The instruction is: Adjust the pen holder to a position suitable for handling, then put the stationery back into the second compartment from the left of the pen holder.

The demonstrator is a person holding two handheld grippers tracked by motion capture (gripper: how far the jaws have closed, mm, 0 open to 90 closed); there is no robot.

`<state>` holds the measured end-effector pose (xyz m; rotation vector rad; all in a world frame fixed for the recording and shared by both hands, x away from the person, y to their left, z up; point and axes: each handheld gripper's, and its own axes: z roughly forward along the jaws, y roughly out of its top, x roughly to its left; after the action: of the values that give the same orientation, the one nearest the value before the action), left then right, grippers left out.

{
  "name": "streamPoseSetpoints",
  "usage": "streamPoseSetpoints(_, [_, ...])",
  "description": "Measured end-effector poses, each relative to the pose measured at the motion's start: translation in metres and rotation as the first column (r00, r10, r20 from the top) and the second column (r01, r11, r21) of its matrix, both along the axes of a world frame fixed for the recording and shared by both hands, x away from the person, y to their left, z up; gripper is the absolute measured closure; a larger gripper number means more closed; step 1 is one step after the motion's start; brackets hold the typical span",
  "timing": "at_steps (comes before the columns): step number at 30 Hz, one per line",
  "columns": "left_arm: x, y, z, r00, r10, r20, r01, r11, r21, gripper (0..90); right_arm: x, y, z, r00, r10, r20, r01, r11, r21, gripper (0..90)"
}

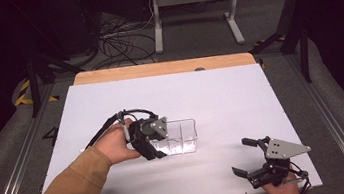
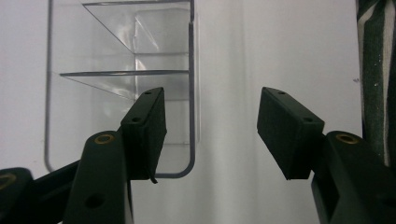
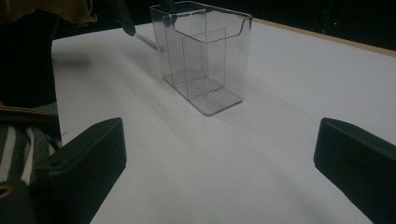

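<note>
High view puts the right claw (image 1: 252,156) nearest, at the bench's (image 1: 220,95) front right corner, jaws spread wide with nothing between them. Farther in, left of centre, the left claw (image 1: 158,144) sits at the left end of a clear plastic box (image 1: 181,137) that stands upright on the white bench top. Left gripper view shows that claw half open; one pad overlaps the box's rim, whether touching I cannot tell. Beyond stands a white frame (image 1: 194,3) on the floor.

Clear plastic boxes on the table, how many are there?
1. The clear divided box stands upright on the white table, left of centre, right beside the left gripper. The right gripper sits apart at the near right edge.
</note>
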<state>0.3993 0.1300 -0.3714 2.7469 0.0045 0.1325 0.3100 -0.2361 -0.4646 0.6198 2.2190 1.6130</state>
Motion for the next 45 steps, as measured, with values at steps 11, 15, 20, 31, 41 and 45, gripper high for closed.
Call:
streamPoseSetpoints(11, [-0.003, 0.028, 0.033, 0.9974, 0.063, 0.034, -0.055, 0.9762, -0.210, 37.3, 0.000, 0.000, 0.000, 1.0000, -0.005, 0.000, 0.005, 1.0000, 0.002, 3.0])
streamPoseSetpoints(15, [-0.003, 0.040, 0.041, 0.9941, 0.095, 0.052, -0.078, 0.9590, -0.272, 33.3, 0.000, 0.000, 0.000, 1.0000, -0.004, 0.001, 0.004, 1.0000, 0.002, 3.0])
streamPoseSetpoints(20, [-0.003, 0.048, 0.046, 0.9905, 0.120, 0.067, -0.094, 0.9472, -0.307, 28.0, 0.000, 0.000, 0.000, 1.0000, -0.005, 0.000, 0.005, 1.0000, 0.004, 3.0])
streamPoseSetpoints(31, [0.004, 0.072, 0.054, 0.9820, 0.169, 0.085, -0.127, 0.9226, -0.364, 17.2, -0.001, 0.000, -0.001, 1.0000, -0.007, 0.000, 0.007, 1.0000, 0.000, 3.0])
streamPoseSetpoints(41, [0.007, 0.103, 0.055, 0.9722, 0.205, 0.113, -0.146, 0.9100, -0.388, 7.3, -0.001, 0.000, 0.000, 0.9999, -0.011, -0.003, 0.011, 0.9999, 0.006, 2.9])
streamPoseSetpoints(45, [0.010, 0.113, 0.052, 0.9580, 0.249, 0.142, -0.190, 0.9215, -0.339, 8.4, -0.001, -0.001, -0.001, 0.9999, -0.012, -0.004, 0.012, 0.9999, 0.006, 3.0])
